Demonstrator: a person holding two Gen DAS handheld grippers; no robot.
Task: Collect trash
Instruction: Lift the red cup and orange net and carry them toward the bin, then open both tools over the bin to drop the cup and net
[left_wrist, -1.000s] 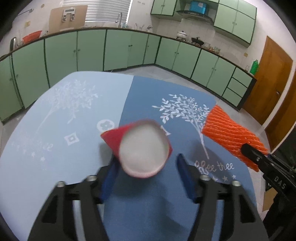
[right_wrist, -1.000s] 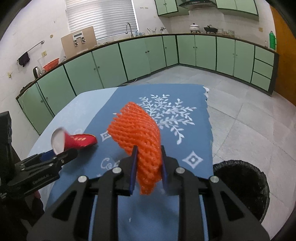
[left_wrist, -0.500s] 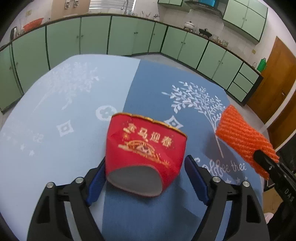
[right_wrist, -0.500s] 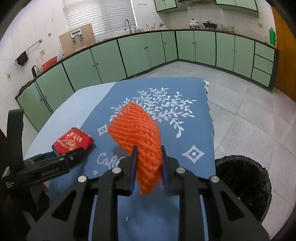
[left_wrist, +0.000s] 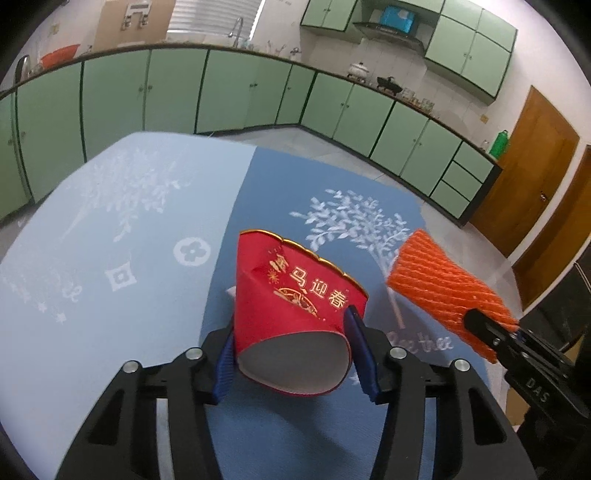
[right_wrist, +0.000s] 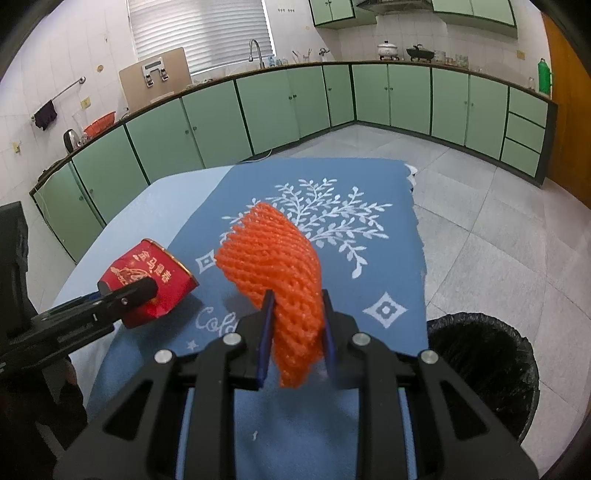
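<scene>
Blue-padded fingers (left_wrist: 360, 354) of the left gripper (left_wrist: 291, 354) are closing on a crushed red paper cup with gold lettering (left_wrist: 295, 306); both pads already touch its flattened sides, and its open mouth faces the camera. Fingers of the right gripper (right_wrist: 297, 328) pinch an orange foam-mesh fruit sleeve (right_wrist: 277, 266) near its lower end, and the sleeve stands upward between the pads. Both items are held above a table covered by a blue cloth with white tree prints (right_wrist: 369, 184). The cup is left of the sleeve. A black-lined round waste bin (right_wrist: 491, 354) stands on the floor just beside the cloth's right edge.
</scene>
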